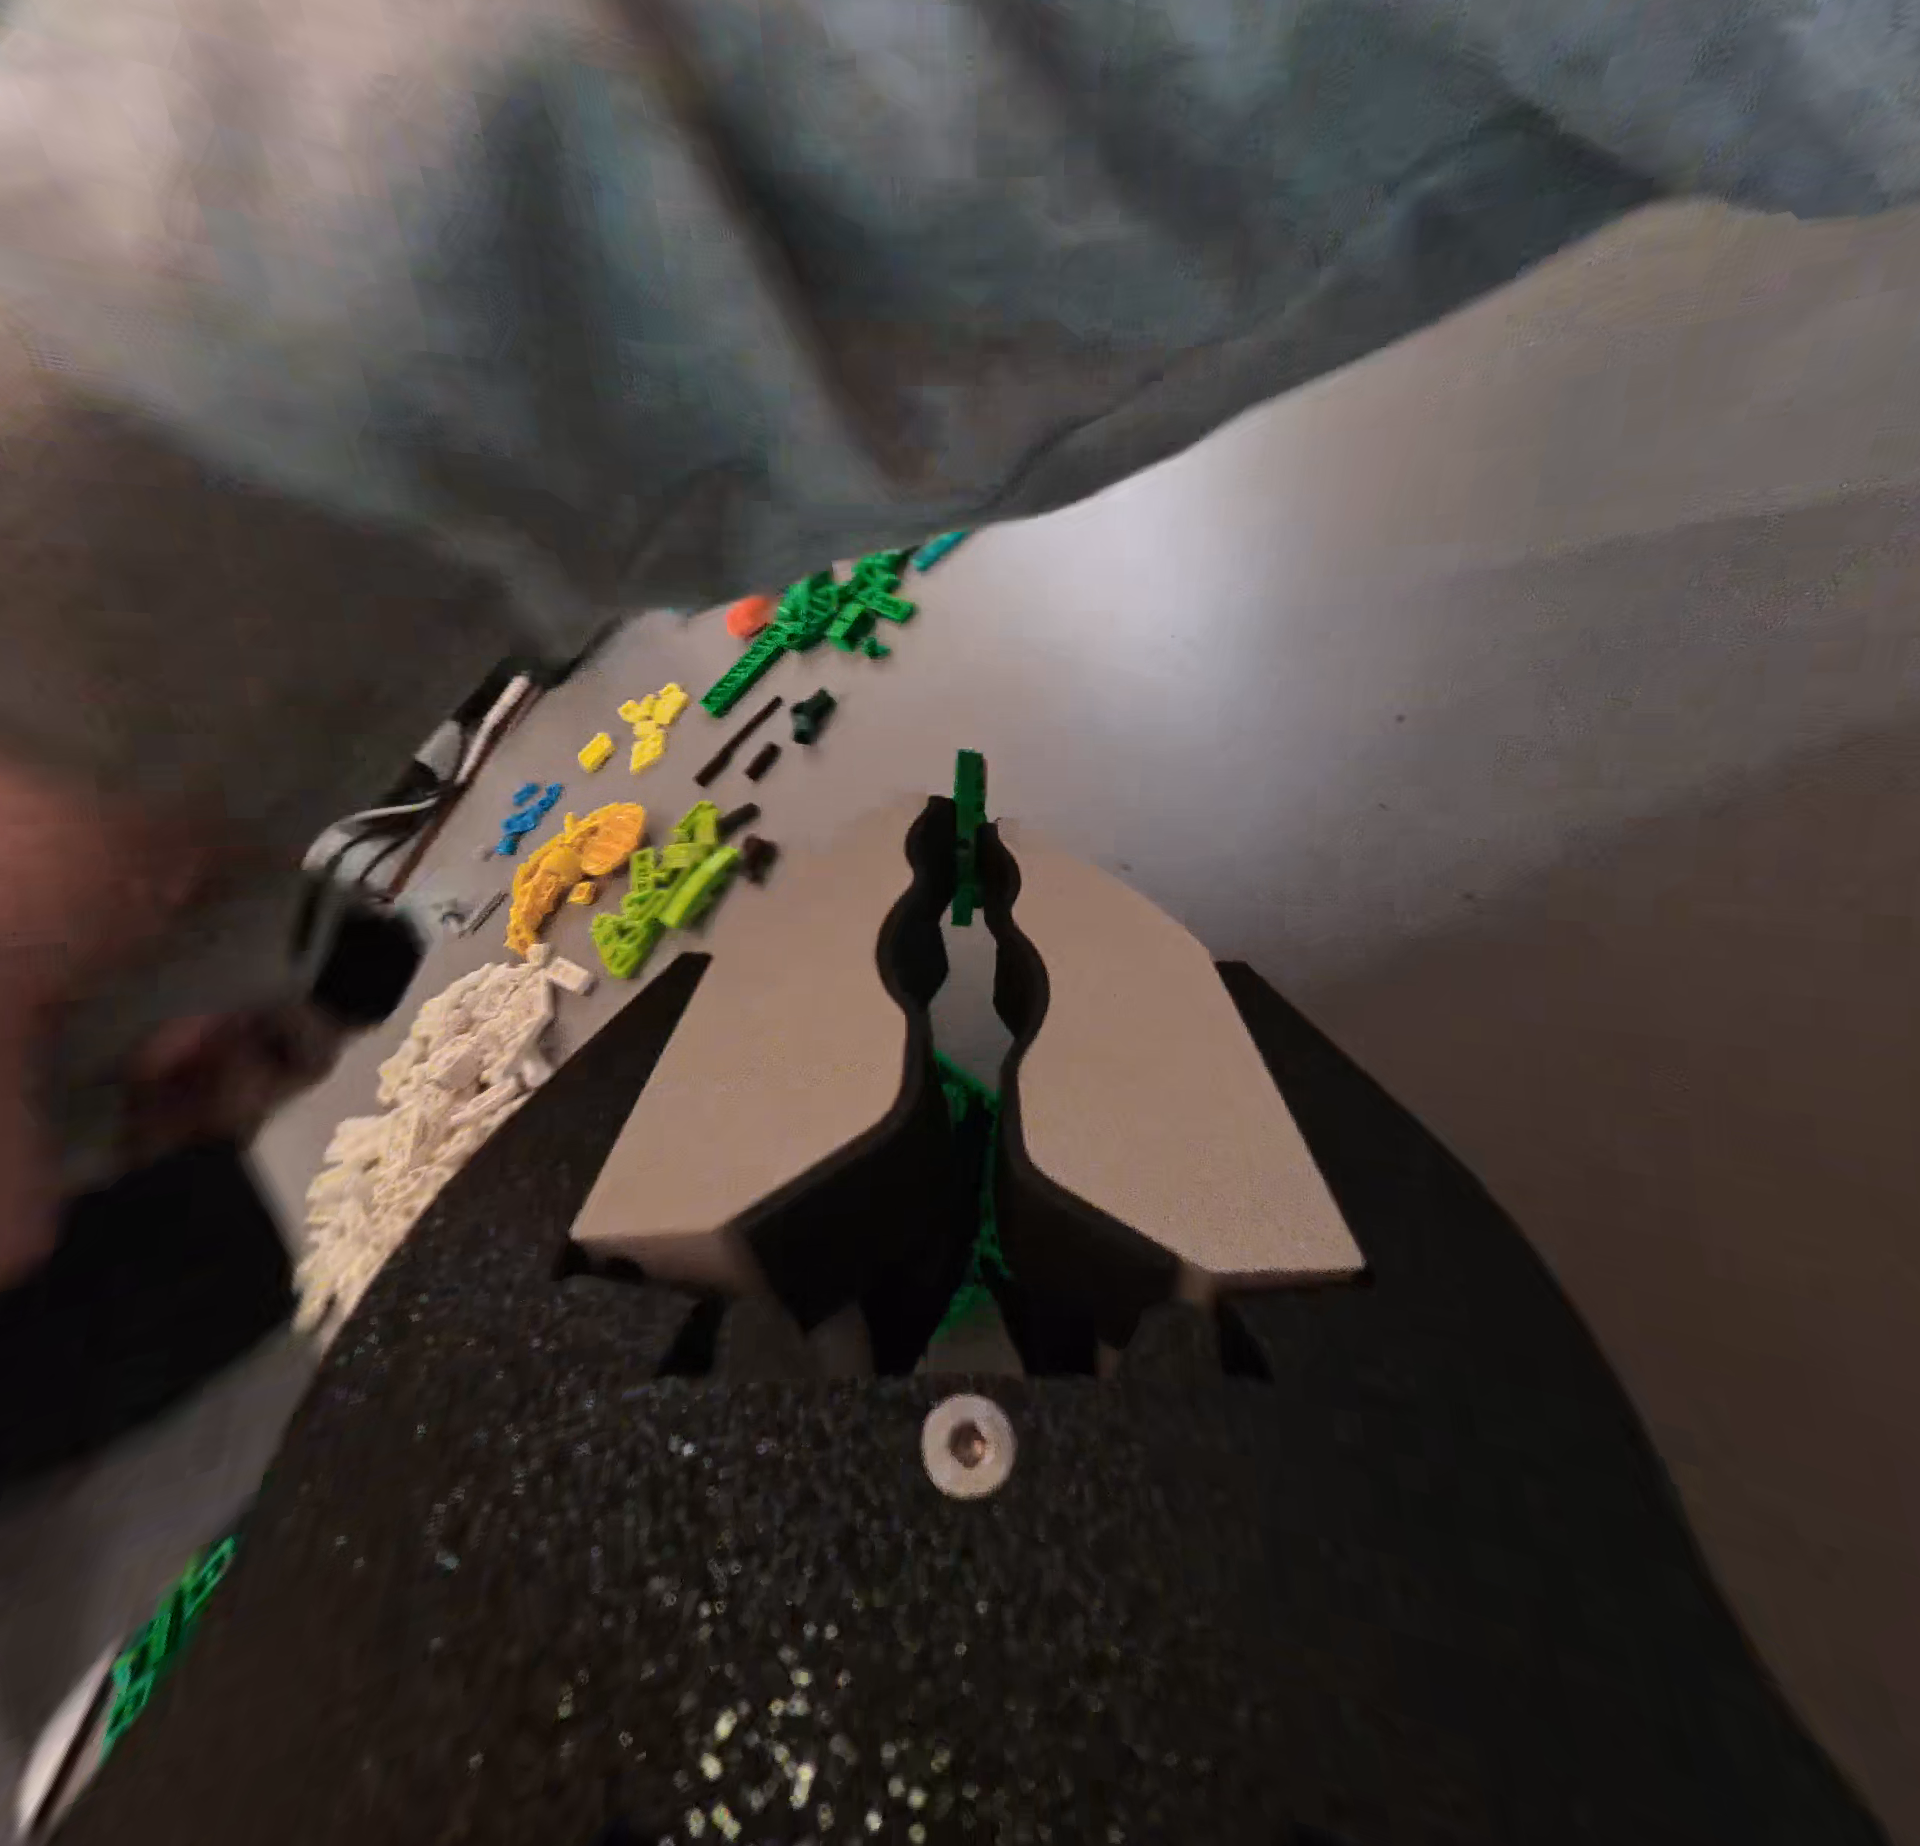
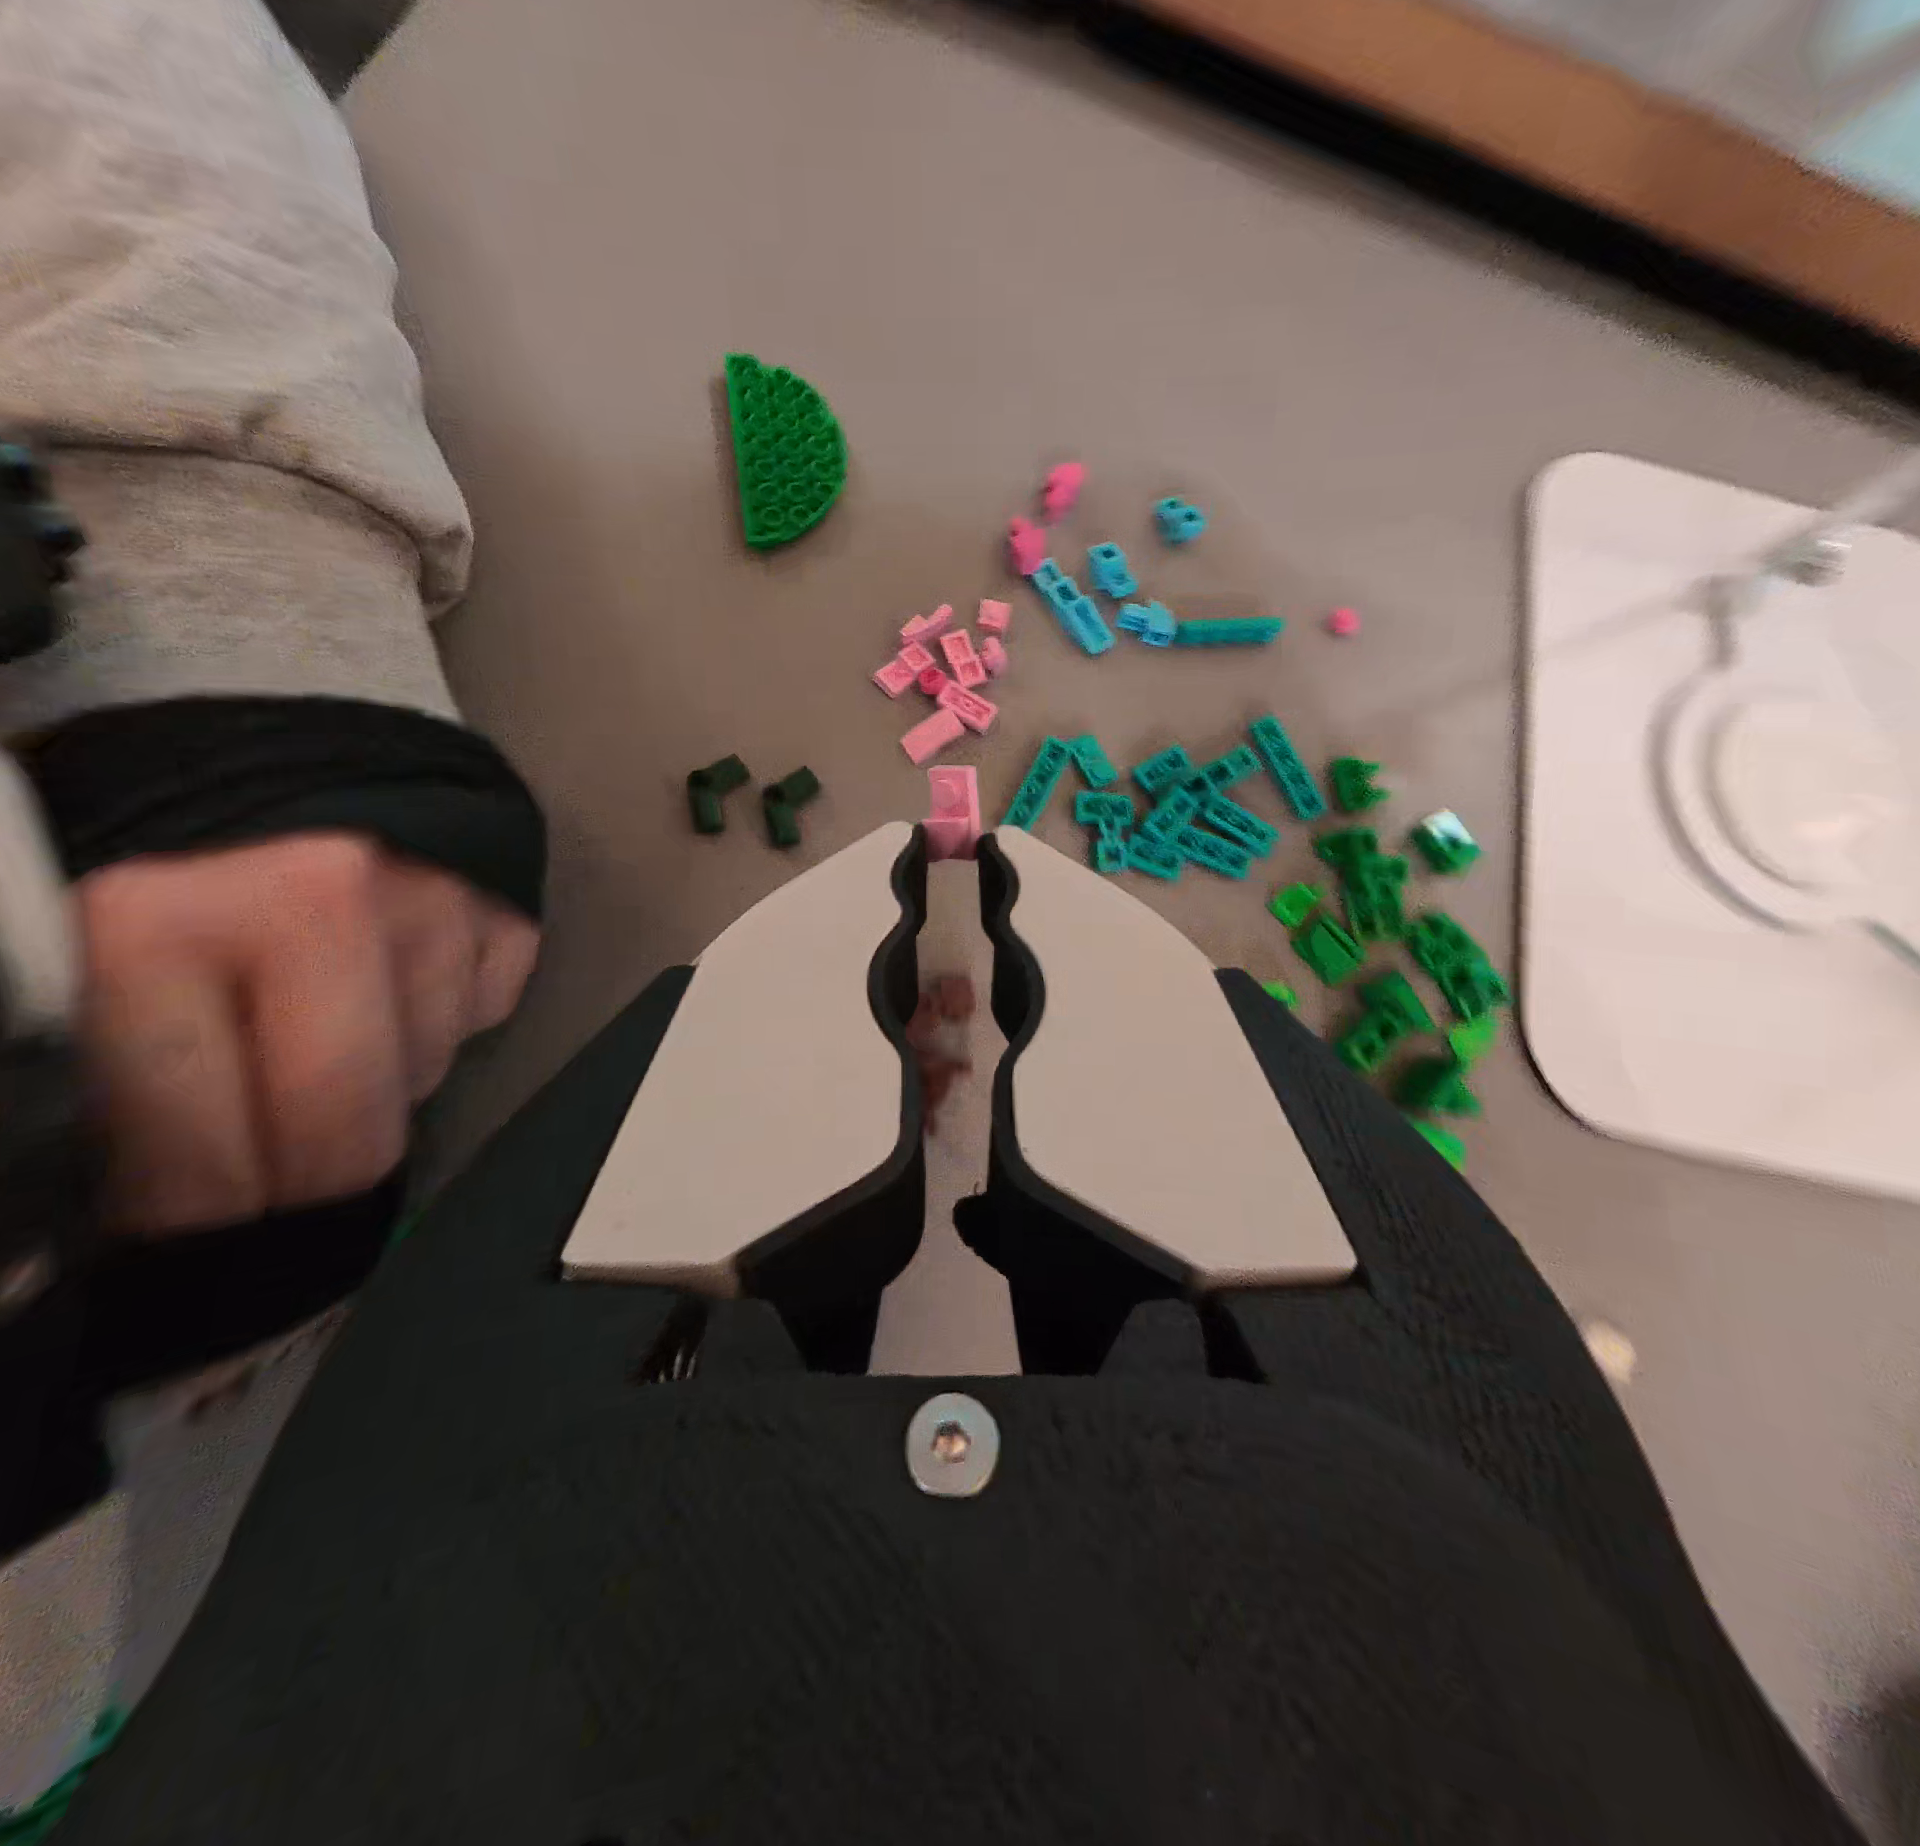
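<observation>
Left claw: the left gripper point(image 1: 968, 840) is closed on a green brick strip point(image 1: 970, 809); both black pads press its 2 flat sides.
Strip axis: it stands on edge, long axis from 6 to 12 o'clock, and its far end sticks out past the tips.
Left surroundings: at 10 o'clock lie lime green pieces point(image 1: 665, 887), farther an orange heap point(image 1: 571, 866), and a white heap point(image 1: 447, 1079) at 8 o'clock; a long green beam pile point(image 1: 821, 622) lies at 11 o'clock, well apart.
Right claw: the right gripper point(image 2: 951, 846) is closed on a pink brick point(image 2: 953, 809), gripped by its near end between the tips.
Brick axis: it points to 12 o'clock, straight away from the claw, above the grey table point(image 2: 623, 238).
Right surroundings: the pink heap point(image 2: 951, 669) is just beyond at 12 o'clock; teal plates point(image 2: 1174, 804) at 2 o'clock; 2 dark green elbows point(image 2: 748, 799) at 10 o'clock; a green half-round plate point(image 2: 784, 451) farther at 11 o'clock.
Nearer claw: the right one is nearer to the pink heap.
</observation>
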A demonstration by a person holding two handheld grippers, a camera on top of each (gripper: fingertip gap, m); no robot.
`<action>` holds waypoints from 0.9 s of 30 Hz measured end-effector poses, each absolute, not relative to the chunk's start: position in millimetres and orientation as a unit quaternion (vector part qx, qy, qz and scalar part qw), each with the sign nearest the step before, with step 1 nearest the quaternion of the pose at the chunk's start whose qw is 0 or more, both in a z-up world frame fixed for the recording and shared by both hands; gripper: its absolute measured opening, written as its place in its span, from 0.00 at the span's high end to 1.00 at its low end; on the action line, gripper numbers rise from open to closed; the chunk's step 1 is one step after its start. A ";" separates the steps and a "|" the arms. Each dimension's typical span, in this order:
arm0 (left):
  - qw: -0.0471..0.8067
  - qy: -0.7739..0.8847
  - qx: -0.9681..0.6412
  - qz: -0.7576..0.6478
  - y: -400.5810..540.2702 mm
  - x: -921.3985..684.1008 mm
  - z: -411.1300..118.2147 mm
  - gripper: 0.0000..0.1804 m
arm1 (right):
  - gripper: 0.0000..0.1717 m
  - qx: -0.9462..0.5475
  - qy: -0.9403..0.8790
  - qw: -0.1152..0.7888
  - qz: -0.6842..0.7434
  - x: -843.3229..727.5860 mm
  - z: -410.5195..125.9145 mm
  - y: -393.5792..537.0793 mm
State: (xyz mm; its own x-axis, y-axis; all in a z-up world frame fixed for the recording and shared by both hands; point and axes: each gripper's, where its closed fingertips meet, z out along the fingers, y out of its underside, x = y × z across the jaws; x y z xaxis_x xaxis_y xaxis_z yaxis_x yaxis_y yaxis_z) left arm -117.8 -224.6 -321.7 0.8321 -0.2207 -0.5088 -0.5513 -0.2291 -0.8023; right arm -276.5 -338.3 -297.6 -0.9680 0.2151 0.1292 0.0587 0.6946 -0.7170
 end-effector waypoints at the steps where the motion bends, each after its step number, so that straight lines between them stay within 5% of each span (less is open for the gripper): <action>1: 0.560 0.260 -0.773 0.146 -224.3 -115.7 -326.7 0.97 | 0.95 -0.059 -0.927 0.090 0.360 -281.5 -308.8 -349.7; 14: 0.560 0.251 -0.779 0.128 -223.8 -118.1 -329.3 0.97 | 0.88 0.028 -0.968 0.091 0.230 -293.3 -365.2 -400.2; 27: 0.626 0.080 -0.776 0.026 -228.7 -170.0 -302.2 0.97 | 0.88 -0.156 -0.833 0.338 0.410 -243.0 -235.0 -263.8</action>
